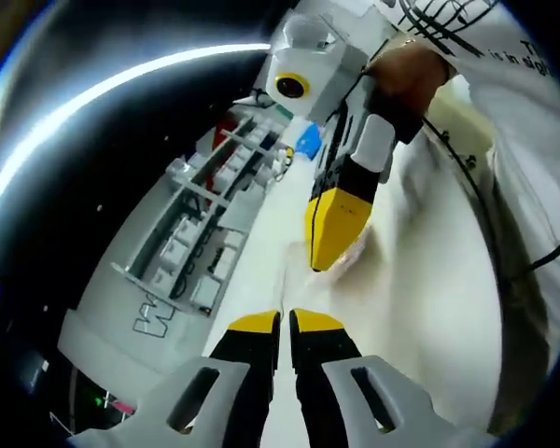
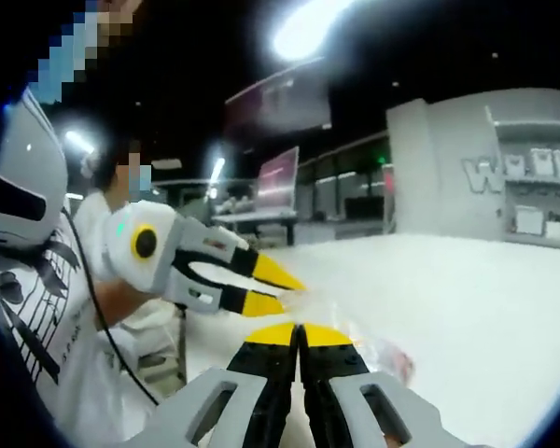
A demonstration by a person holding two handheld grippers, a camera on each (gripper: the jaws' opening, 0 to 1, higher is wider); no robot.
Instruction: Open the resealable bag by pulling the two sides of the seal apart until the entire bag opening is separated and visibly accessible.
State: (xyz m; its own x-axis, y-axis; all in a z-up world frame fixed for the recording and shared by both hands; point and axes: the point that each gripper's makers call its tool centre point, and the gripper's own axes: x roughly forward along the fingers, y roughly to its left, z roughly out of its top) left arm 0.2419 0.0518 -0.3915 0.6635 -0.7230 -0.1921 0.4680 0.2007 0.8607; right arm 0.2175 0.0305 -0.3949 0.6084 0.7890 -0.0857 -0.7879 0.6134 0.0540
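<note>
The resealable bag (image 2: 385, 353) is clear plastic with something small and red inside. It hangs just above the white table (image 2: 485, 308), and in the left gripper view it is a faint blur (image 1: 366, 245). My right gripper (image 2: 299, 329) has its yellow-tipped jaws shut, with the bag's edge running off from their tips. A hand holds it as it comes in from the upper right of the left gripper view (image 1: 329, 261). My left gripper (image 1: 286, 317) is shut too. Seen from the right gripper view (image 2: 291, 291), its tips pinch the shiny film close beside the right gripper's tips.
A white shelf unit (image 1: 182, 243) with small boxes and a logo stands along the table's far edge, also visible as a grey wall (image 2: 504, 177). A person in a white printed shirt (image 2: 37, 308) stands close behind the grippers. Monitors (image 2: 278, 177) sit at the back.
</note>
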